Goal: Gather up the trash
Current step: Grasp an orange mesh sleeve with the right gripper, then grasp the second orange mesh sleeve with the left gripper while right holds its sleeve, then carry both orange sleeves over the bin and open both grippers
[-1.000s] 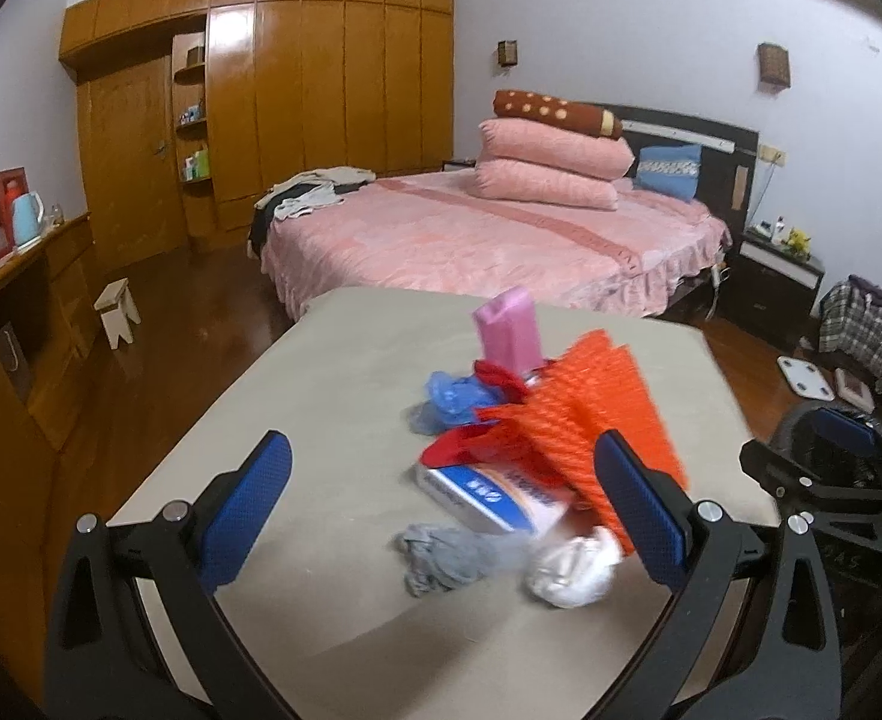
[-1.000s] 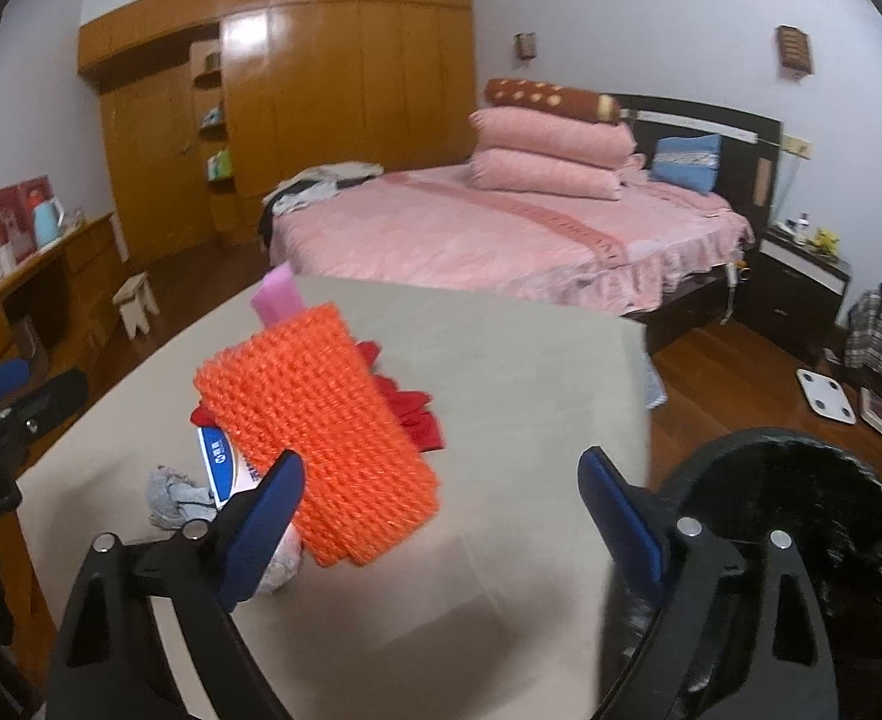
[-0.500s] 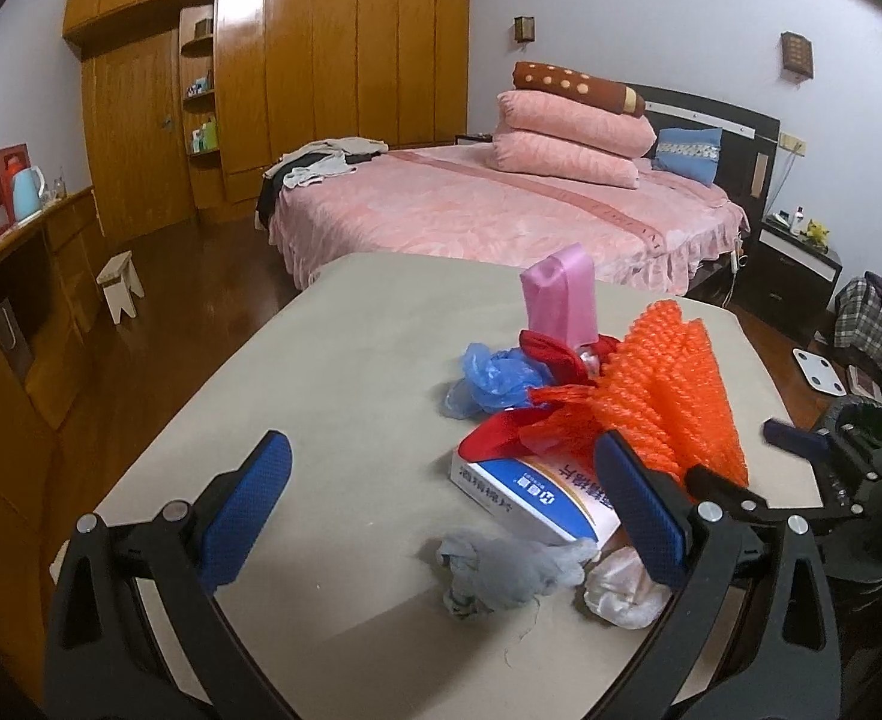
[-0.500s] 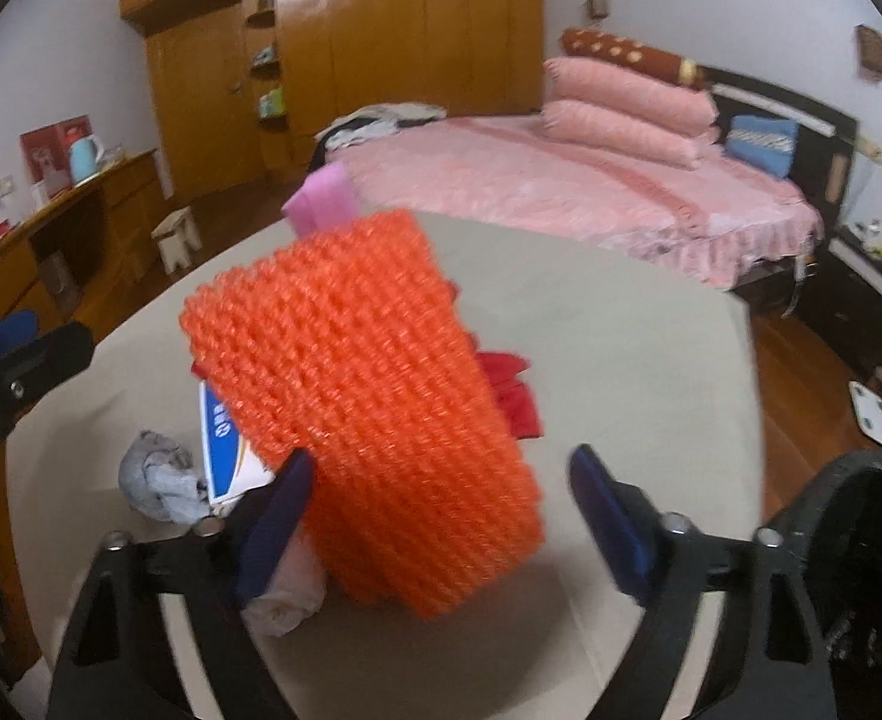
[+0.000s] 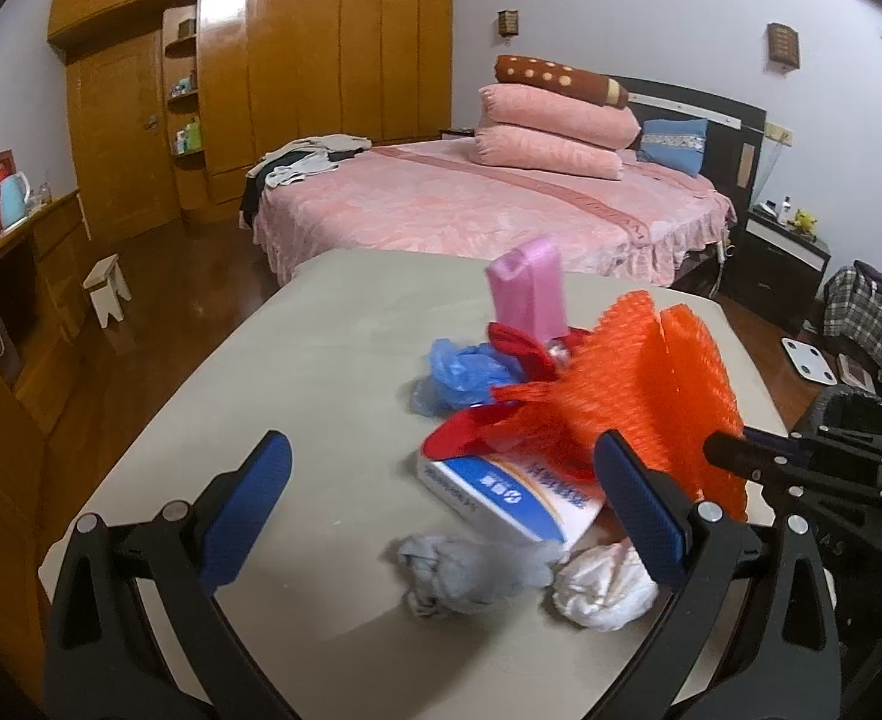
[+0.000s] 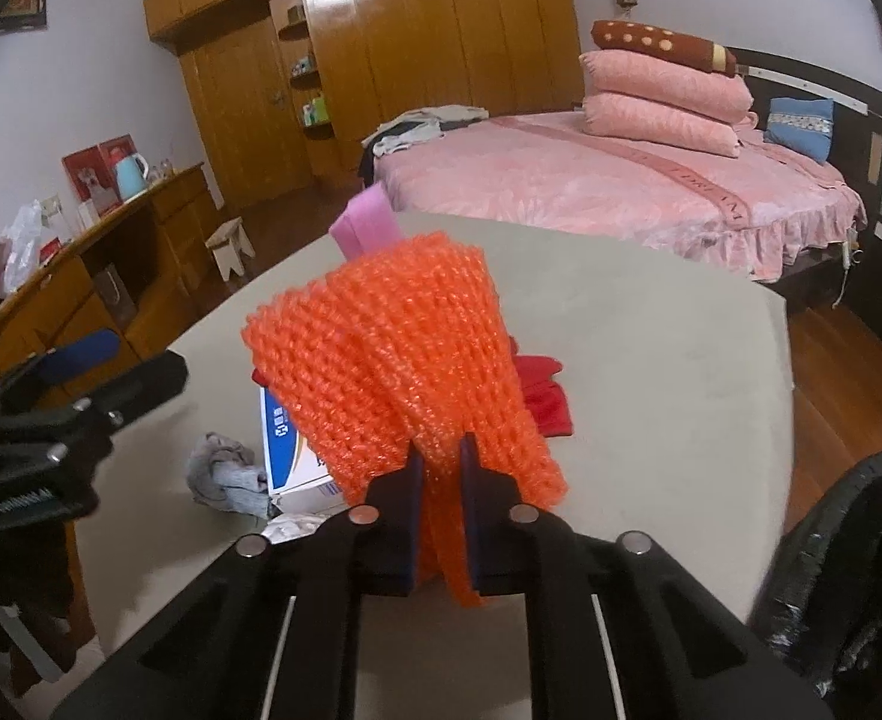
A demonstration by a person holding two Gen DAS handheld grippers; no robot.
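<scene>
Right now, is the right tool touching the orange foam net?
Touching. The right wrist view shows the right tool shut on the orange foam net, its lower edge pinched between both pads.

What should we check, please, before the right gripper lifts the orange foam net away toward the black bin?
1. Right gripper shut on the orange foam net: ok.
2. Net free of the red wrapper beneath it: cannot tell.
3. Left gripper open and holding nothing: ok.
4. Black bin beside the table, mouth open: ok.
5. Blue and white box clear of the net: not ok, the net overlaps it.
</scene>
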